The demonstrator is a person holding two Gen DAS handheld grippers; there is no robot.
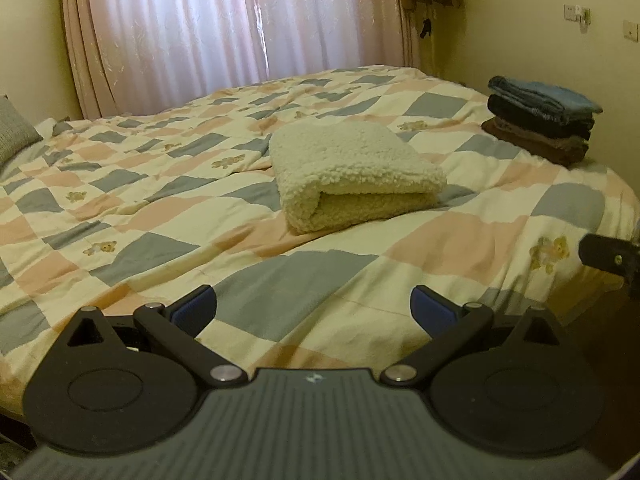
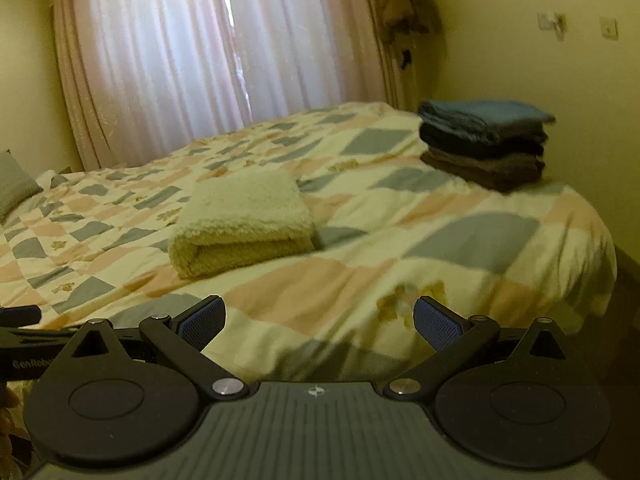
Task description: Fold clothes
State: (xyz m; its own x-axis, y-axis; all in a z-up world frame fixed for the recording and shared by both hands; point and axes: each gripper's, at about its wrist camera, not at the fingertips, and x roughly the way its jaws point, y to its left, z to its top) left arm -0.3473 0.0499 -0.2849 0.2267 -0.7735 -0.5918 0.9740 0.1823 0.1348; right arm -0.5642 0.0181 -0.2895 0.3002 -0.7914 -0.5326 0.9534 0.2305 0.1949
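Wide bed (image 1: 360, 280) under a checked quilt (image 1: 160, 200), filling most of both views, pink curtains (image 1: 180, 40) behind at the far side. On the quilt, mid-bed, a cream fleece (image 1: 352, 168), already folded into a thick rectangle, fold edge turned toward the near side. Far right, near the bed's corner, a stack (image 1: 540, 120) of folded dark clothes, blue on top, brown at the bottom, well apart from the fleece. At the far left edge, a grey pillow (image 1: 16, 128).

Left gripper (image 1: 314, 308) hovering above the near edge of the bed, jaws spread wide, nothing between them. Right gripper (image 2: 320, 320) likewise released and empty, just beside the left, a tip of it showing at the right edge of the left wrist view. Right wrist view somewhat blurred.

Judging by this: folding of the fleece looks finished, with no unfolded garment in view. Likely step in hand: moving the fleece onto the stack. Next move calls for reaching forward to the fleece, gripping both near corners or sliding under the fold edge, lifting it level so the layers do not fall open, then carrying it right and far to the stack.
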